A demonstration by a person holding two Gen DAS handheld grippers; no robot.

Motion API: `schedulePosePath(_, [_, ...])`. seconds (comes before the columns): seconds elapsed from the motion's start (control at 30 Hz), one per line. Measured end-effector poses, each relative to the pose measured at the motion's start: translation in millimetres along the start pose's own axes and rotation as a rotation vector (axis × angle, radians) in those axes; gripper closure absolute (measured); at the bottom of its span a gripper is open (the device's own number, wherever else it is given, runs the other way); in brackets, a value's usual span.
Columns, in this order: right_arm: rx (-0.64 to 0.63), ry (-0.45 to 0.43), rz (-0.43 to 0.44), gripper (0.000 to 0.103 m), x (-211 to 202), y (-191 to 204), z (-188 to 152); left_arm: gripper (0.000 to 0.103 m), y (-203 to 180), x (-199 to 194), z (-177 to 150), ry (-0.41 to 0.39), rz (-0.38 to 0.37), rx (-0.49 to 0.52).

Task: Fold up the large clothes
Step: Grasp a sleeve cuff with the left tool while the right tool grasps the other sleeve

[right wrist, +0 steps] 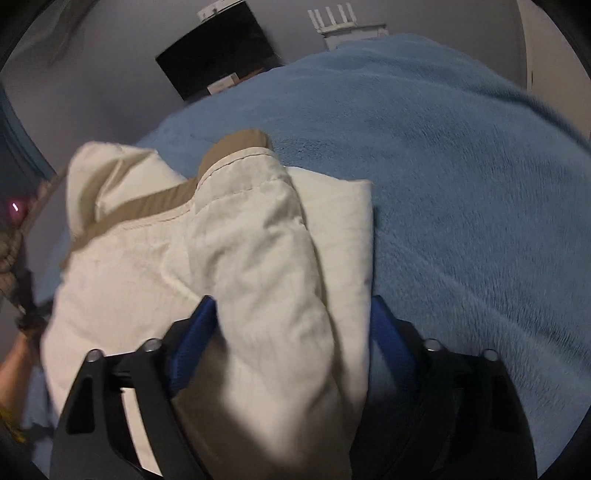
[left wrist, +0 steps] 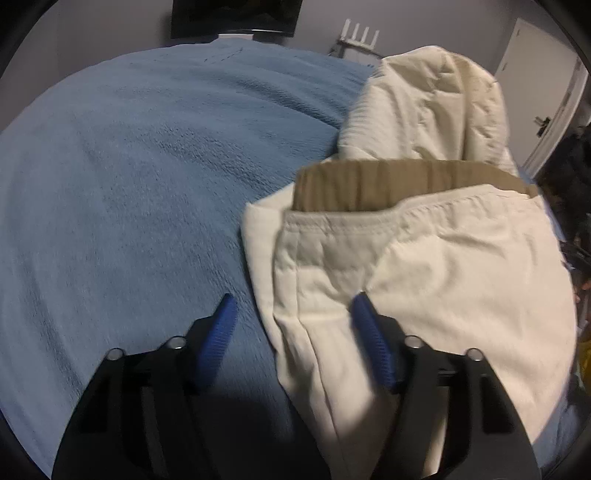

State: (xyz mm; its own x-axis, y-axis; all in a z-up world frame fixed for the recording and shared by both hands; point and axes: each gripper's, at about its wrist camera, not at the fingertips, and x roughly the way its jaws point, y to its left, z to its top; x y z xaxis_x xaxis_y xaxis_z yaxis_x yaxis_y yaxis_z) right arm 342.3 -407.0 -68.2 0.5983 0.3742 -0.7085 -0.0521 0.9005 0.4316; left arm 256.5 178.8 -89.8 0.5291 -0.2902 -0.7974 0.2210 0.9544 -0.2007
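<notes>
A cream garment with a tan inner waistband lies bunched on the blue blanket. In the left wrist view it fills the right half, and its left edge runs between the fingers of my left gripper. Those jaws stand apart: one blue pad is over the blanket, the other over the cloth. In the right wrist view a thick fold of the same garment lies between the widely spread fingers of my right gripper. I see no pad pressing on the cloth.
The blue blanket covers a bed that reaches the far wall. A dark screen and a white router stand behind it. A white door is at the right, and a person's hand shows at the left edge.
</notes>
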Motion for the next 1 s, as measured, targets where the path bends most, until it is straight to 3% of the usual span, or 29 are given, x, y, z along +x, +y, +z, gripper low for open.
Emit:
schedulePosePath(0.17, [0.017, 0.043, 0.09, 0.037, 1.0, -16.4, 3.9, 0.048, 17.9, -2.4, -11.1, -0.001, -0.125, -0.072])
schedulePosePath(0.4, [0.075, 0.079, 0.156, 0.038, 30.5, -21.4, 29.4, 0.044, 23.8, 20.9, 11.7, -0.007, -0.168, -0.086])
schedulePosePath(0.5, [0.074, 0.072, 0.122, 0.048, 40.5, -14.7, 36.1, 0.045, 24.8, 26.2, 25.5, -0.007, -0.149, -0.087])
schedulePosePath(0.63, [0.006, 0.025, 0.083, 0.071, 24.4, -0.2, 25.0, 0.077, 2.2, 14.0, 26.3, -0.031, -0.095, -0.014])
schedulePosePath(0.7, [-0.074, -0.019, 0.028, 0.083, 8.6, 16.9, 18.9, 0.082, -13.7, 1.7, 27.0, -0.038, -0.029, 0.054])
schedulePosePath(0.83, [-0.211, -0.133, -0.041, 0.091, -24.8, 51.6, 6.2, 0.087, -41.1, -19.7, 25.8, -0.074, 0.072, 0.169])
schedulePosePath(1.0, [-0.253, -0.246, -0.032, 0.094, -76.9, 77.3, -9.8, 0.089, -53.9, -66.7, 21.2, -0.159, 0.042, 0.161])
